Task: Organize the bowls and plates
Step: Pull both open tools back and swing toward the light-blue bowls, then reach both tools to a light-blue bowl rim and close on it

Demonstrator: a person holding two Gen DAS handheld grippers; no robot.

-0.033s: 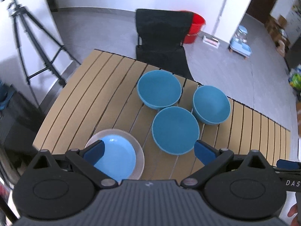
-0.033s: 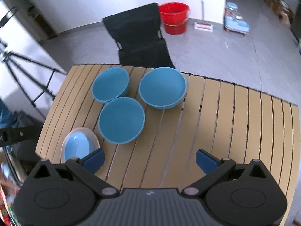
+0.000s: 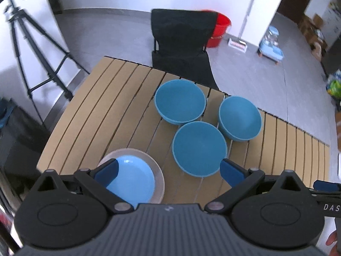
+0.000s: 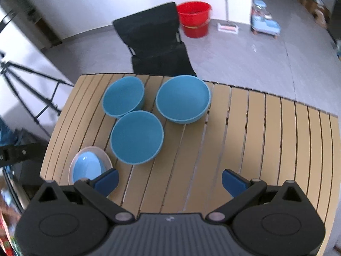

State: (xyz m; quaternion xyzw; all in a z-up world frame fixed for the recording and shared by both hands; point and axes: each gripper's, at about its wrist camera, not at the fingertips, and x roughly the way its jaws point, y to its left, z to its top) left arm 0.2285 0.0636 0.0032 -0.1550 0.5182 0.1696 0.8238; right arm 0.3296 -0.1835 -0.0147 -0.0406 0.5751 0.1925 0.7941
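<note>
Three teal bowls stand close together on the slatted wooden table: a far one, a right one and a near one. A light blue plate lies on a larger pale plate at the near left. My left gripper hovers open above the table, between the plates and the near bowl. My right gripper is open over bare slats, with the near bowl, the far bowls and the light blue plate ahead and to its left.
A black chair stands against the table's far edge. A red bucket sits on the floor behind it, and a tripod stands to the left. A hand shows at the bottom right.
</note>
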